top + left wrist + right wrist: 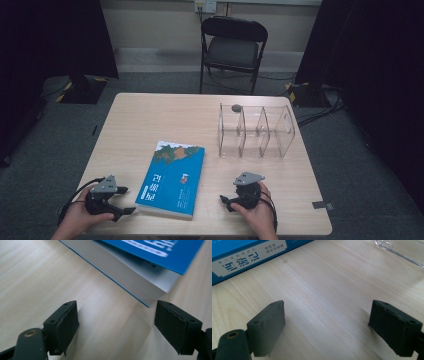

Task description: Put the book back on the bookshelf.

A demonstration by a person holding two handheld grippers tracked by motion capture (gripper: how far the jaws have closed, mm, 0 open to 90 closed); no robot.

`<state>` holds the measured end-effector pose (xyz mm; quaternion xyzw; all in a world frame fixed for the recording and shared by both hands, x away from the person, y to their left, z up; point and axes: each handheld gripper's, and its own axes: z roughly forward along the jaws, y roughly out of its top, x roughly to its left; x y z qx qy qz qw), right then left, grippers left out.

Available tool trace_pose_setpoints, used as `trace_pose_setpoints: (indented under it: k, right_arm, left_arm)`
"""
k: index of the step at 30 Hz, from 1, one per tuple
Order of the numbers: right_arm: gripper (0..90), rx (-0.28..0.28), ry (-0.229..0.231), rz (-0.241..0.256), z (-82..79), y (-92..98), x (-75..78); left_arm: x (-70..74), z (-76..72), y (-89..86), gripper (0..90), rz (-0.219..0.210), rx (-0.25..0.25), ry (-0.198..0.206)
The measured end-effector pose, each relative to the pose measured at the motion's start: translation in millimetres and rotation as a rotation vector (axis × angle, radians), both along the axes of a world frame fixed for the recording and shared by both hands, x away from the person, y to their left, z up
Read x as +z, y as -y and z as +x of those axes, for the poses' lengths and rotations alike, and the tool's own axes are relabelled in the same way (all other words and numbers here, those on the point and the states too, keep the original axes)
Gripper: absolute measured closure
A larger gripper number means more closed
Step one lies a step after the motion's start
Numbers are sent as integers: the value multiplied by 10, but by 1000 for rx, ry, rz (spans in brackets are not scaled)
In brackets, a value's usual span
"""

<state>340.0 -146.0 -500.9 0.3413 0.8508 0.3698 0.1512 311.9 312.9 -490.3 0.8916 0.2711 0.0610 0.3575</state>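
A thick blue paperback book point(172, 177) lies flat near the table's front edge, between my two hands. My left gripper point(127, 200) rests on the table just left of the book's near corner, open and holding nothing. In the left gripper view the book's page block point(140, 277) lies just beyond the gripper point(116, 323). My right gripper point(226, 201) sits to the right of the book, open, jaws pointing toward it. In the right gripper view the blue spine with Chinese lettering point(242, 260) lies beyond the open gripper point(327, 326), over bare wood.
A clear acrylic divider rack point(255, 131) with several slots stands at the back right of the table point(150, 120); a small grey object point(236, 107) sits at its far left corner. A black folding chair point(232, 50) stands behind the table. The rack's base edge point(397, 252) shows in the right gripper view.
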Motion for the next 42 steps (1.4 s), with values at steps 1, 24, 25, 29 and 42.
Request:
trace_pose_setpoints:
  k: [1,24,25,29,42]
  right_arm:
    - [123,-9,-1,-1,-9,-8,1]
    - [120,-8,-5,1,-6,-11,0]
    - [120,-8,-4,1,-6,-11,0]
    - [120,-8,-4,0,-6,-11,0]
    - [120,-8,-3,0,-7,-11,0]
  left_arm:
    - [7,-15,16,189,7,-10,-6]
    - [5,-32,357,177,60,-54,35]
    - [10,-27,359,179,68,-55,32]
    - [4,-12,390,187,57,-42,37]
    - [37,53,429,252,71,-83,17]
